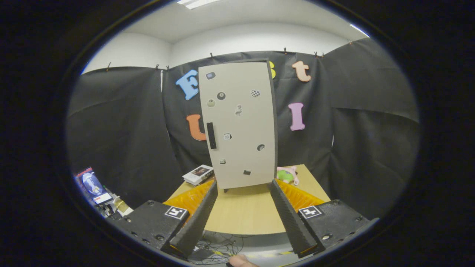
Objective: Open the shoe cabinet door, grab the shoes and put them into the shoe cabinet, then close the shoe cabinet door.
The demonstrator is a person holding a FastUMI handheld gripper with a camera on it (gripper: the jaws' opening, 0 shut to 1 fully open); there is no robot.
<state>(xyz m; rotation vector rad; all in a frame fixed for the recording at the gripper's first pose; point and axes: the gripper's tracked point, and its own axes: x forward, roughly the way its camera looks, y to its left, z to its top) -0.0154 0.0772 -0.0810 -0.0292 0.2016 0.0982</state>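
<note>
Hand-held gripper (pixel 243 183) held level above the near edge of the counter (pixel 245 215), fingers (pixel 198 215) spread wide apart, nothing between them. Shoe cabinet (pixel 241 122) upright at the far side of the counter, beyond the fingertips and centred between them, tilted slightly in this fisheye view; pale door shut, dark side panel visible along its right edge. Door handle (pixel 211 135), a dark vertical bar, near the left edge of the door at mid height. Several small stickers (pixel 221 96) scattered over the door front. Small feet just visible under the cabinet's base, resting on the counter. Flat box (pixel 198 174) lying on the counter just left of the cabinet's lower corner. Soft toy (pixel 288 174), pink and green, lying on the counter just right of the cabinet's base, partly hidden by it. Booth wall of black cloth behind cabinet and counter. Cables (pixel 219 246) on the floor below the counter's near edge, between the fingers. Clutter of small items (pixel 96 187) low to the left, well apart from the counter. Fingertip of a person (pixel 241 261) at the very bottom, below the fingers. Shoes not identifiable from this angle.
</note>
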